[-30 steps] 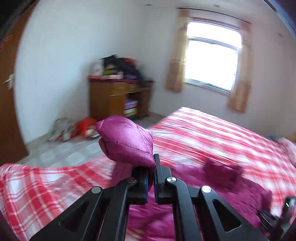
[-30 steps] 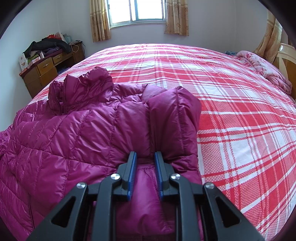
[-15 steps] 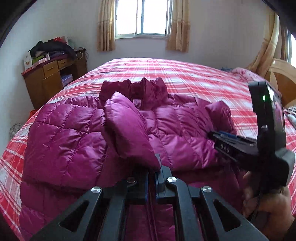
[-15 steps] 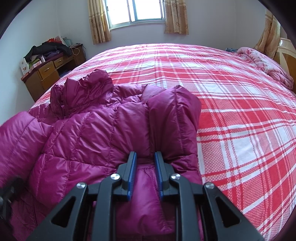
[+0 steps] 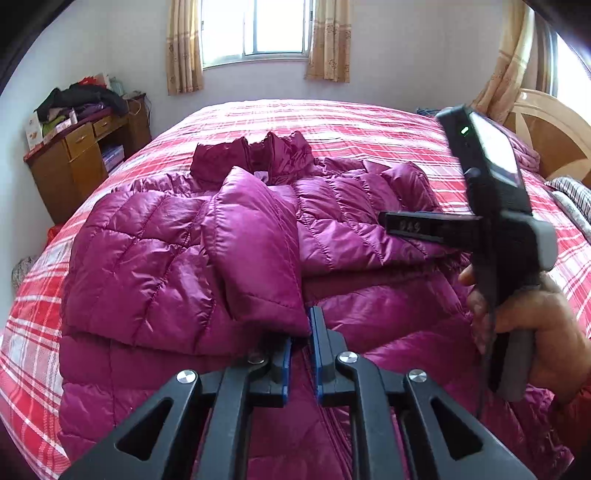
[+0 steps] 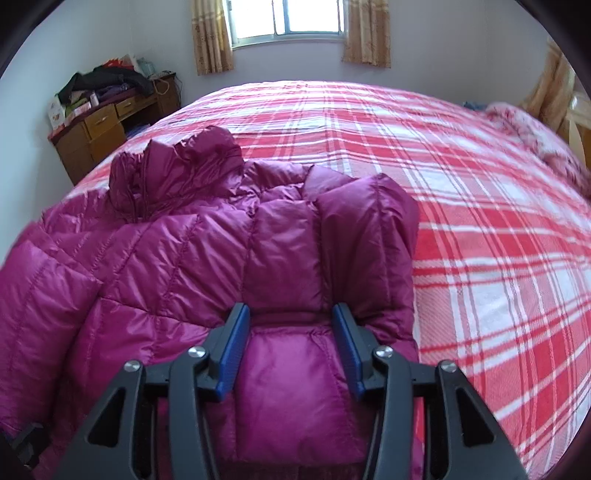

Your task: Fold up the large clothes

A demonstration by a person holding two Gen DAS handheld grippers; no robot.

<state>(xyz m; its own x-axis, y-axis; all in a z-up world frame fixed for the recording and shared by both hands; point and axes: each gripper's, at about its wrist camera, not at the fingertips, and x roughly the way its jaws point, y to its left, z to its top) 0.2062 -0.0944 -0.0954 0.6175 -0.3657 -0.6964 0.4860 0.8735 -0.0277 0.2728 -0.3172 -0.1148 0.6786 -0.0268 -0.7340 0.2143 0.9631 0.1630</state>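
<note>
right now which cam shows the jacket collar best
The left wrist view: the collar faces the camera, standing open with a pale label inside. The right wrist view shows the collar only from its side, bunched up, inside hidden.

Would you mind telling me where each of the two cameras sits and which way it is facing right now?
Left wrist: on the left gripper, looking down along its fingers across the magenta jacket to the window; the right hand with the right gripper shows.
Right wrist: on the right gripper, over the folded sleeve, facing the window; only its own fingers show.
Shared: jacket, plaid bed, wooden desk, window.
</note>
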